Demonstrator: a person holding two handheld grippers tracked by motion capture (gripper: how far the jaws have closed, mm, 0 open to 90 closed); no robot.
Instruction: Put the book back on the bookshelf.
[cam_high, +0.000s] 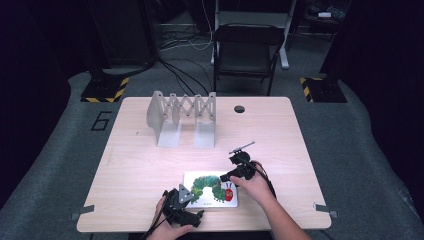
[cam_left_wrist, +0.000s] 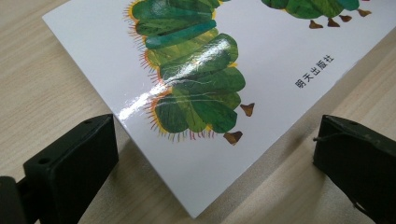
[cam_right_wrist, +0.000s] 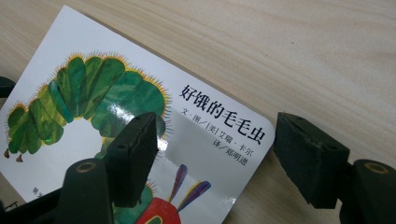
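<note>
Pale wood table (cam_high: 140, 165) stands in a dark room, and at its near edge lies the book (cam_high: 210, 189), flat, cover up, a green caterpillar with a red head printed on white. It looks like a thin picture book with a glossy cover: light, fairly stiff if it is a board book, but slick under rubber pads, and lying so flat that no edge offers itself. I would judge the corners the best hold, 1 jaw slid under and 1 pressed on top, or the book pushed to overhang the table edge first; how thick it is I cannot tell. The left gripper (cam_left_wrist: 210, 158) hangs released over the near left corner, its 2 jaws spread to either side of that corner and not touching it. The right gripper (cam_right_wrist: 210, 158) is also spread wide at the rounded corner by the title, 1 jaw over the cover, the other over bare wood; whether the first rests on the cover is unclear. Farther back stands a grey folding rack (cam_high: 182, 117), well apart from the book, and beyond it a chair (cam_high: 247, 50). The red head is partly covered by the person's right hand in the high view, and both gripper views cut the book off.
</note>
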